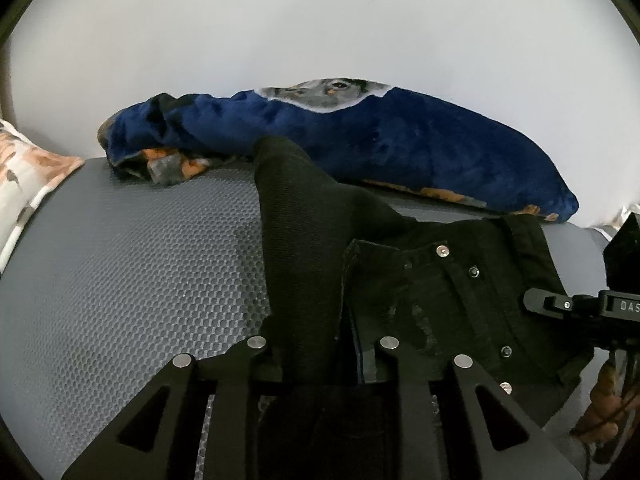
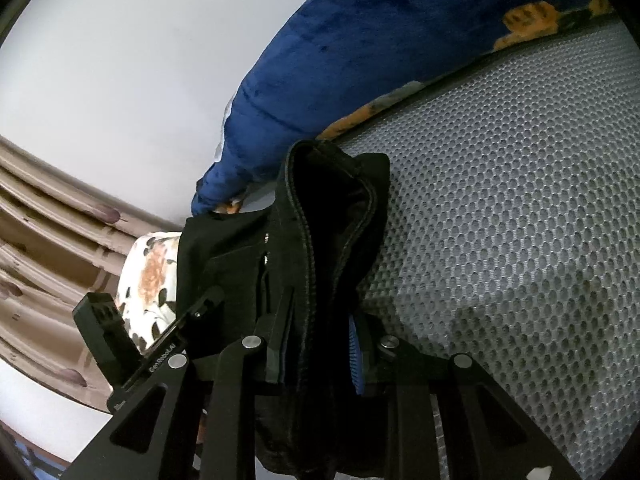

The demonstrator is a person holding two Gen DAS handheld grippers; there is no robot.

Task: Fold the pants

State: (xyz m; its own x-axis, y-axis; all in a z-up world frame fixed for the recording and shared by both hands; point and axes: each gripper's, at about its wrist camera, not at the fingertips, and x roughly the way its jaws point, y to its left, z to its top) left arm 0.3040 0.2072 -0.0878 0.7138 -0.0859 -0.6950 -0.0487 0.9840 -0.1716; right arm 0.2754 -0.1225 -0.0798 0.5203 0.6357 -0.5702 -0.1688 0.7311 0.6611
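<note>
The black denim pants (image 1: 400,280) lie on a grey mattress with a bumpy honeycomb mesh cover (image 1: 140,260). The cloth is thick and a bit rough, with round silver studs and a stitched waistband.

The left hand-held gripper (image 1: 324,354) has a long fold of the pants running up between its two black fingers. Whether its pads press on the cloth, I cannot tell. The fold stands up in a soft hump right ahead of it. To its right, the waistband part lies flat, and the right hand-held gripper (image 2: 320,350) comes in from that side. To its left, the mesh cover is bare and wide.

The right hand-held gripper is clenched on a thick bunch of the pants. A blue ribbed pad (image 2: 355,354) on its right finger presses against the cloth. The bunch stands up ahead of it with a rolled, stitched edge. Bare mesh spreads out to its right.

Far ahead of both lies a fuzzy dark blue blanket with orange patches (image 1: 400,136), along the back edge of the mattress by a plain white wall (image 1: 320,20). A white pillow with orange flowers (image 1: 28,168) sits far left of the left hand-held gripper.
</note>
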